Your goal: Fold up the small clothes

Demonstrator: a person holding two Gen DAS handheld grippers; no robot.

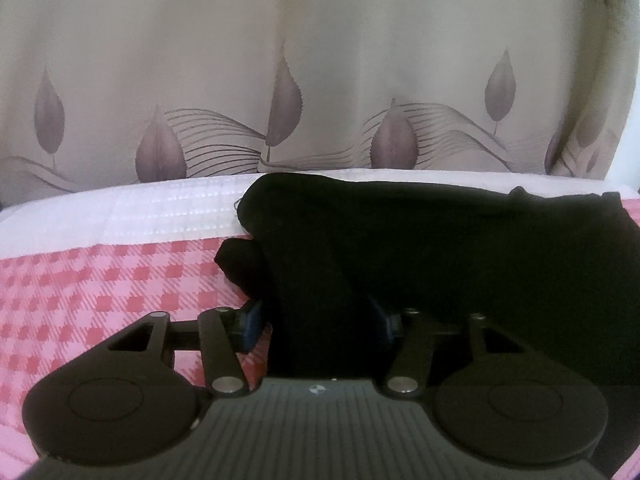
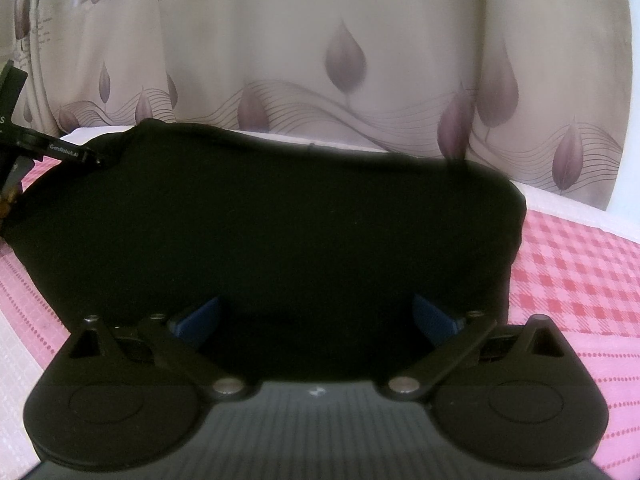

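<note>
Garment (image 2: 272, 232) lies on the cloth-covered bed (image 1: 100, 280), reaching its far edge below the curtain (image 1: 320, 80); left gripper (image 1: 316, 316) at garment's left end, right gripper (image 2: 316, 316) at its near edge.

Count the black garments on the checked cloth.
1. The black garment lies on the pink checked cloth in front of the curtain, between both grippers' fingers. Its folds could hide another.

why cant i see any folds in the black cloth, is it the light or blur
Left wrist view: the black garment is underexposed, a flat dark mass against the bright curtain. Right wrist view: the same, and the close cloth looks soft; fisheye bends the pink checked cover.
</note>
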